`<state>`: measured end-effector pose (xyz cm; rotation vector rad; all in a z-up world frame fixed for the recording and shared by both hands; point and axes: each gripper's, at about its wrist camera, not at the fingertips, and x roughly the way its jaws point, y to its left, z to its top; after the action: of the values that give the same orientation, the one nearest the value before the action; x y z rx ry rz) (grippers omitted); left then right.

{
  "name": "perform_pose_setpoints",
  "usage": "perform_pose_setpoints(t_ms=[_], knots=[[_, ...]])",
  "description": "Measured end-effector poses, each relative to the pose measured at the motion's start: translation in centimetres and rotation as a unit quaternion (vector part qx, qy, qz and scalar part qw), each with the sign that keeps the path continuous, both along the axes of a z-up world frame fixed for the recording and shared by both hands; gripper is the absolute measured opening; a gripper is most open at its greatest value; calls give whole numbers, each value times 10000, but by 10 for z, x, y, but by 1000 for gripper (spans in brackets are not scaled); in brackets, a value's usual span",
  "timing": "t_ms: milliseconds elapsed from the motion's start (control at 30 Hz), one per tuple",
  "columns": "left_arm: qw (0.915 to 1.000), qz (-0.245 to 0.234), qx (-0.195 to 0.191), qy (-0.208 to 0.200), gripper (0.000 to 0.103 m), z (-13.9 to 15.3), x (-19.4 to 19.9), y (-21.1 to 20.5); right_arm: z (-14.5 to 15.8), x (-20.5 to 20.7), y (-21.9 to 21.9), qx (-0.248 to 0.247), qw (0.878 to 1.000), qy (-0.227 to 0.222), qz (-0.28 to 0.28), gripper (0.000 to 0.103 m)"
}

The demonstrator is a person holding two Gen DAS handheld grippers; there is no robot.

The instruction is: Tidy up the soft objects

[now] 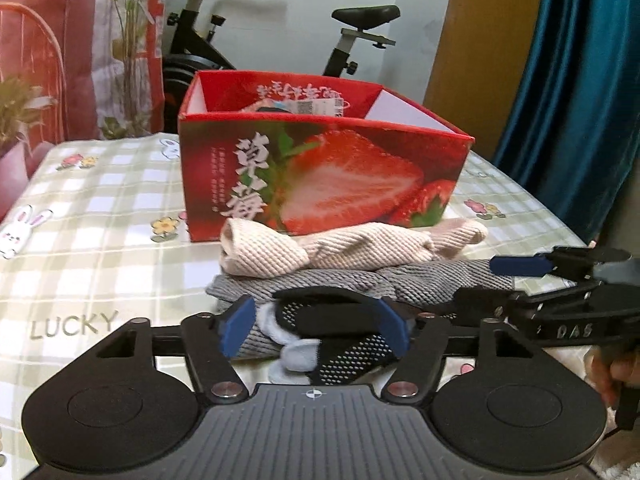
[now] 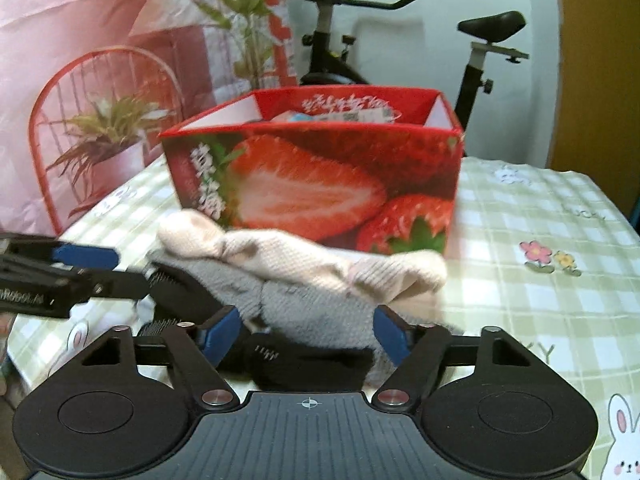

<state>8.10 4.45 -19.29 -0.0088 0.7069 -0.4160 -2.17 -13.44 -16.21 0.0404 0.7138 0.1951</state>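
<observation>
Your left tongs (image 1: 314, 326) stand about half spread, blue pads (image 1: 239, 326) on either side of the left end of the sock pile. The black sock (image 1: 344, 354) with the pale toe fills the gap and both pads appear to touch it, so you are pinching it. The grey sock (image 1: 340, 280) lies just beyond those tips, and the cream sock (image 1: 332, 250) lies beyond that, against the front wall of the strawberry box (image 1: 320, 172). Left of these tongs the checked cloth of the worktop (image 1: 92, 220) is bare out to its edge, giving you open room on that side. To their right, your right tongs (image 1: 520, 276) reach in close over the same pile, so room there is tight.

From the right wrist, your right tongs (image 2: 308, 330) are also about half spread, straddling the right end of the pile. The grey sock (image 2: 308, 304) bulges between the pads and a black sock (image 2: 308, 364) lies below them; the view is blurred, but both pads seem to press the bundle. The cream sock (image 2: 312, 268) drapes just past the tips, touching the box (image 2: 320, 184). The left tongs (image 2: 86, 260) sit close on the left; to the right, the worktop (image 2: 540, 300) is open to its far edge.
</observation>
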Motion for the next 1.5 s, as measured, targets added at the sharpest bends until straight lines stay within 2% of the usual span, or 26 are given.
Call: perform_pose_setpoints(t_ms=[67, 333, 500, 667, 1067, 1500], knots=[[9999, -53, -86, 95, 59, -5, 2, -3, -4, -1, 2, 4, 10000, 79, 51, 59], [9985, -179, -142, 497, 58, -31, 12, -12, -21, -2, 1, 20, 9992, 403, 2, 59], [9971, -209, -226, 690, 58, -42, 14, -11, -28, -3, 3, -60, 9991, 421, 37, 60], [9973, -236, -220, 660, 57, -43, 11, -11, -29, -4, 6, -165, 9988, 438, 112, 59], [9974, -216, -187, 656, 57, -42, 9, -9, -27, -8, 4, -173, 9985, 468, 206, 46], [9977, 145, -285, 593, 62, -37, 6, 3, -24, -13, -8, -128, 9993, 334, -92, 51]])
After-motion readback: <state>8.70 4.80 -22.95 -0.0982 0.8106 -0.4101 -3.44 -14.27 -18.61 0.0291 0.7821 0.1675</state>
